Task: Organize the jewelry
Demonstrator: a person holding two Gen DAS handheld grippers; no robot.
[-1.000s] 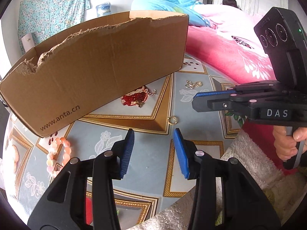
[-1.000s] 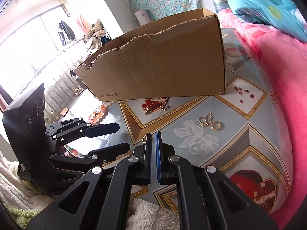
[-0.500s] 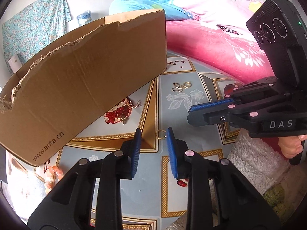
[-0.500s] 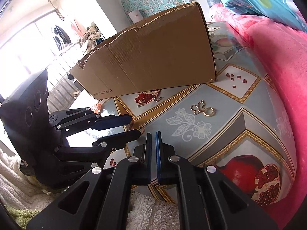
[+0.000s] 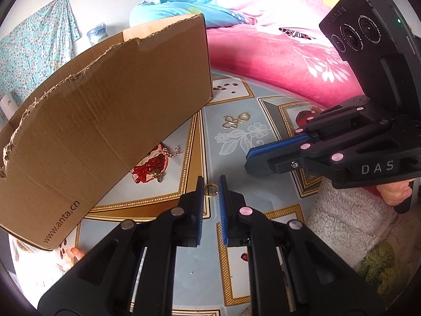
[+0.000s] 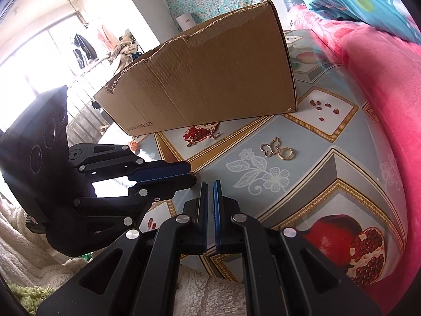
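Observation:
A small gold ring (image 5: pixel 211 190) lies on the patterned tablecloth (image 5: pixel 236 242), right between the tips of my left gripper (image 5: pixel 211 184). Its jaws are closing, and the blue pads (image 5: pixel 201 197) touch the ring's two sides. In the right wrist view the left gripper (image 6: pixel 190 174) hides the ring. My right gripper (image 6: pixel 210 185) is shut with nothing in it and hovers low over the cloth, just right of the left one. A gold butterfly pendant and a hoop (image 5: pixel 235 119) lie farther back. A chain with a bee charm (image 5: pixel 160 174) rests by the box.
A torn cardboard box (image 5: pixel 105 121) stands at the back left, printed www.anta.cn. Pink beads (image 5: pixel 75 254) peek out under its near corner. A pink blanket (image 5: pixel 276 58) borders the table on the right. A white fleece (image 5: pixel 347 221) covers the near edge.
The left gripper moved forward and rolled, and its jaws narrowed from wide apart to the sides of the gold ring. The right gripper stayed shut and in place.

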